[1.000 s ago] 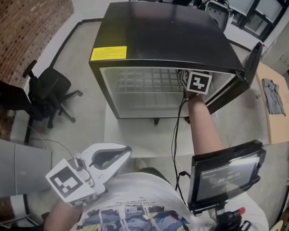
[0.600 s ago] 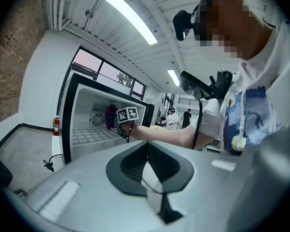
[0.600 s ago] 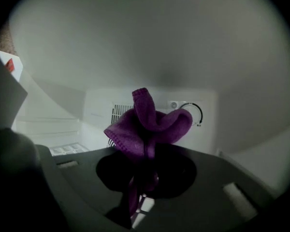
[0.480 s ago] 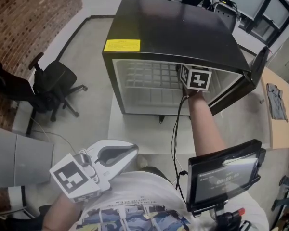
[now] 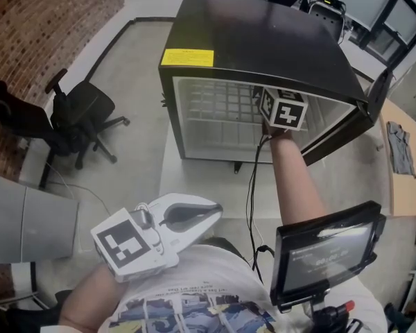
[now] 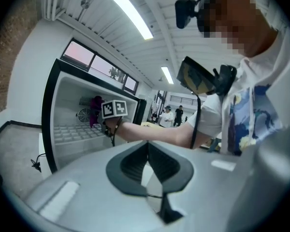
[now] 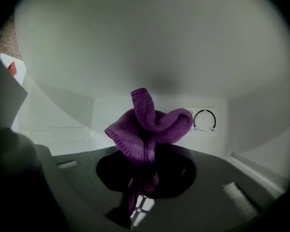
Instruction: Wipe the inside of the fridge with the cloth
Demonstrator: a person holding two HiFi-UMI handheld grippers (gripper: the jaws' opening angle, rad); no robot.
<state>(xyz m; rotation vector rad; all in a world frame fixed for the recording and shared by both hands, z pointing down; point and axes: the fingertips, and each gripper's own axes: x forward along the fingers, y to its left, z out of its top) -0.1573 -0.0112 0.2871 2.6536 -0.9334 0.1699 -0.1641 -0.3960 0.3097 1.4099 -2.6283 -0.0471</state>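
Observation:
A black mini fridge [image 5: 263, 40] stands open, with a white inside and a wire shelf [image 5: 215, 106]. My right arm reaches into its upper right part, and only the marker cube [image 5: 286, 111] shows at the opening in the head view. In the right gripper view my right gripper [image 7: 145, 153] is shut on a purple cloth [image 7: 147, 124], which bunches up above the jaws near the white back wall. My left gripper [image 5: 209, 215] hangs low by my chest, well short of the fridge, shut and holding nothing. From the left gripper view the cloth [image 6: 95, 111] shows inside the fridge.
The fridge door [image 5: 347, 130] swings out to the right. A thermostat dial [image 7: 204, 120] sits on the inner wall right of the cloth. An office chair [image 5: 76, 116] stands at the left, a wooden table [image 5: 402, 186] at the right, and a screen [image 5: 326, 252] on my chest.
The head view has swung, so the fridge sits further right and higher. My left gripper has drifted right and slightly down. The right gripper stays in the fridge's upper right with the cloth.

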